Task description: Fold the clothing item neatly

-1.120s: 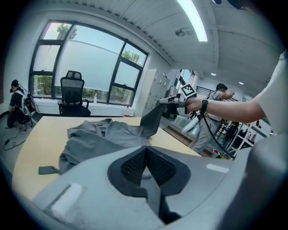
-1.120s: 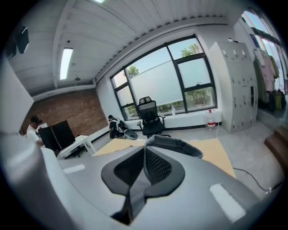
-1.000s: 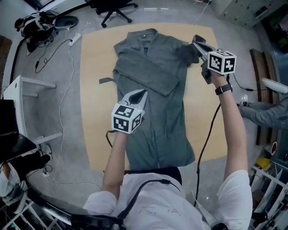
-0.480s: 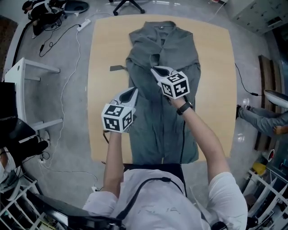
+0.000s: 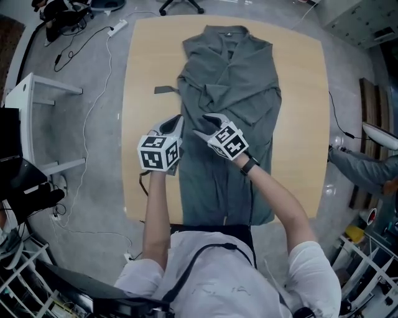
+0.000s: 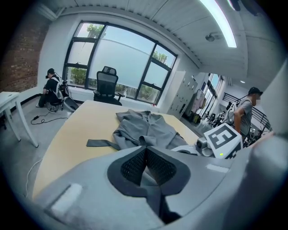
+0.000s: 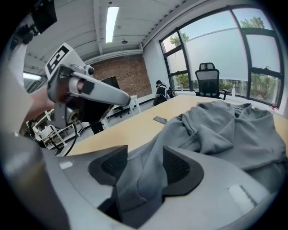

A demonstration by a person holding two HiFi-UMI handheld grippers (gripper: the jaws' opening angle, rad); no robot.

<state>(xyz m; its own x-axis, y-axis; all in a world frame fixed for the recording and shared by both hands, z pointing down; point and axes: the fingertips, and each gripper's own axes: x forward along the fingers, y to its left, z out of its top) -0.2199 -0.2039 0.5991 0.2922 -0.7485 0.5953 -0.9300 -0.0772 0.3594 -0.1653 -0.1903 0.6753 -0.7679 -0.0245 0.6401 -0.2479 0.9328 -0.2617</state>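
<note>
Head view showed a grey garment (image 5: 231, 93) lying lengthwise on a pale wooden table (image 5: 301, 81), its collar at the far end and its hem at the near edge. Both sleeves lay folded across the chest, bunched in creases around the middle. A dark grey strip of cloth (image 5: 165, 90) rested flat on the bare wood just left of the garment's far half.

The left gripper (image 5: 176, 122) hovered at the garment's left edge, about midway along it, pointing far and downward. Left gripper view showed its jaws pressed together at the tips, with no cloth caught between the pads.

The right gripper (image 5: 201, 126) sat just right of the left one, over the garment's middle, the two marker cubes close side by side. Right gripper view showed its jaws standing apart, having just been opening; a ridge of the grey fabric ran up between them, loose and not pinched by the pads.

A white side table (image 5: 38, 102) stood on the grey floor well left of the wooden table, with a white cable (image 5: 99, 93) trailing past it. An office chair (image 5: 180, 5) stood beyond the far edge.
</note>
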